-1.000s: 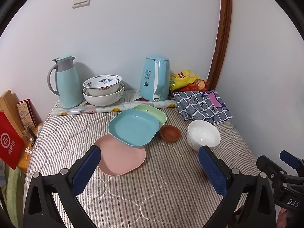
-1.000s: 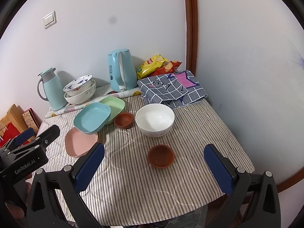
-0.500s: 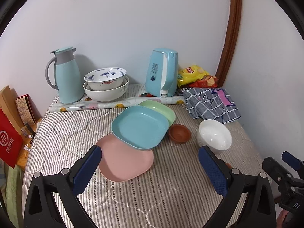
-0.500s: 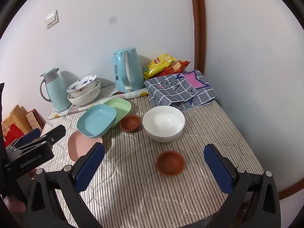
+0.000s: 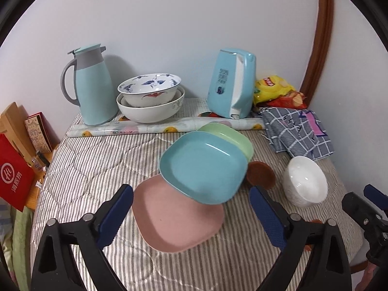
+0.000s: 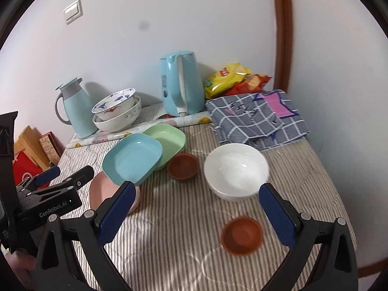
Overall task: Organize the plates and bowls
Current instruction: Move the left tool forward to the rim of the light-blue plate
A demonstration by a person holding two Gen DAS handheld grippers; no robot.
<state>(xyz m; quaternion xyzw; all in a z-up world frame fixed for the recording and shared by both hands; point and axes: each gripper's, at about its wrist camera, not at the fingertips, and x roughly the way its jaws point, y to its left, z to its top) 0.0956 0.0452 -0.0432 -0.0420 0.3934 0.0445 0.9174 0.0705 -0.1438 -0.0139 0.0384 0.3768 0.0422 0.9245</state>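
The left gripper (image 5: 191,208) is hanging above the striped tablecloth (image 5: 97,165) with its jaws spread wide, holding nothing and touching nothing. Between its blue pads (image 5: 116,215) the pink plate (image 5: 174,220) is lying flat on the cloth. The right gripper (image 6: 194,212) is likewise standing wide open and empty over the cloth; its fingers are framing the near brown saucer (image 6: 242,235) and the white bowl (image 6: 236,169).

All positions below are given relative to the blue plate (image 5: 203,167), working left to right.

- Far left and behind: a teal thermos jug (image 5: 89,84) is standing by the wall.
- Behind left: two patterned bowls (image 5: 150,99) are sitting nested, one inside the other, next to the jug.
- Behind: a rolled printed sheet (image 5: 165,127) is lying across the cloth.
- Under its near left edge: the pink plate is supporting the blue plate, which is resting tilted.
- Under its far right edge: the green plate (image 5: 228,135) is being overlapped.
- Behind right: a blue kettle (image 5: 230,84) is standing upright.
- Just beside its right edge: a second brown saucer (image 5: 262,175) is sitting.
- Right: the white bowl is standing apart from the saucers.
- Far right, behind: a checked cloth (image 5: 298,131) and snack bags (image 5: 276,91) are lying near the wall.
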